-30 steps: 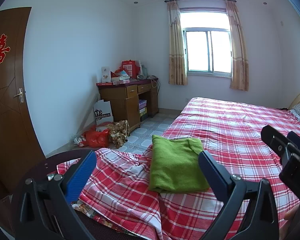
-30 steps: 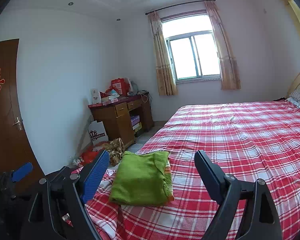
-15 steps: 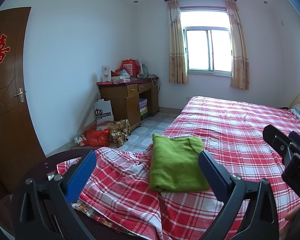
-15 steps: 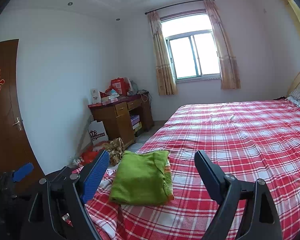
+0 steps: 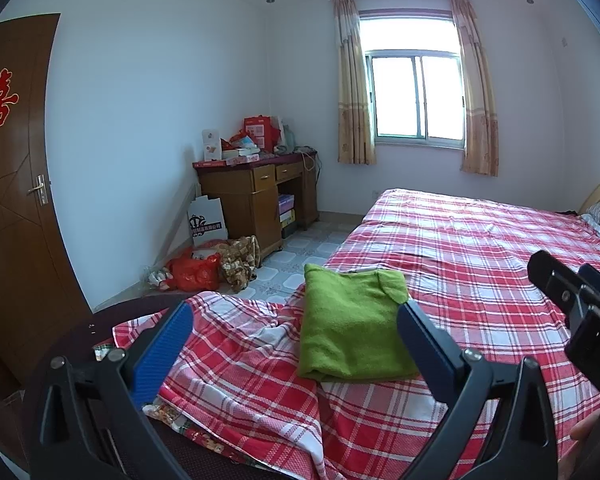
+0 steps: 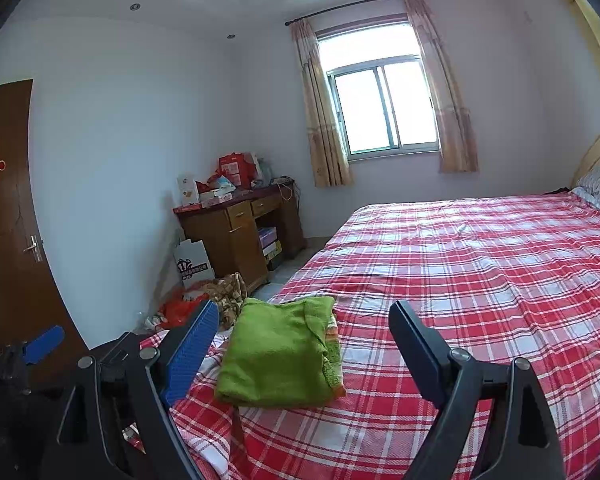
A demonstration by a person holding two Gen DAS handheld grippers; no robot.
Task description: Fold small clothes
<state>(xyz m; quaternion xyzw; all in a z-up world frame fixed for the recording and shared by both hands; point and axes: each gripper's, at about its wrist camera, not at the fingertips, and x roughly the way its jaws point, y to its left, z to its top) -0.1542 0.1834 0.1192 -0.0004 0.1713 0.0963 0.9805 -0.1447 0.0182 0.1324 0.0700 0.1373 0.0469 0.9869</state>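
Folded green garment (image 5: 350,322), long axis toward window (image 5: 416,96), on bed (image 5: 480,248)

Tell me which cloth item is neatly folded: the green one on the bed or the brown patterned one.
The green garment on the red plaid bedspread: a flat, squared stack. The brown patterned cloth lies crumpled on the floor beside the desk.

I see a lime-green folded garment (image 5: 352,312) with an orange-striped edge, on a red/white plaid bedsheet (image 6: 480,280). Gripper pads (image 5: 162,350) blue on black frames. Brown door (image 5: 8,200) with red emblem, beige curtains (image 6: 320,120), brown desk (image 5: 256,196), red bag (image 5: 194,274)
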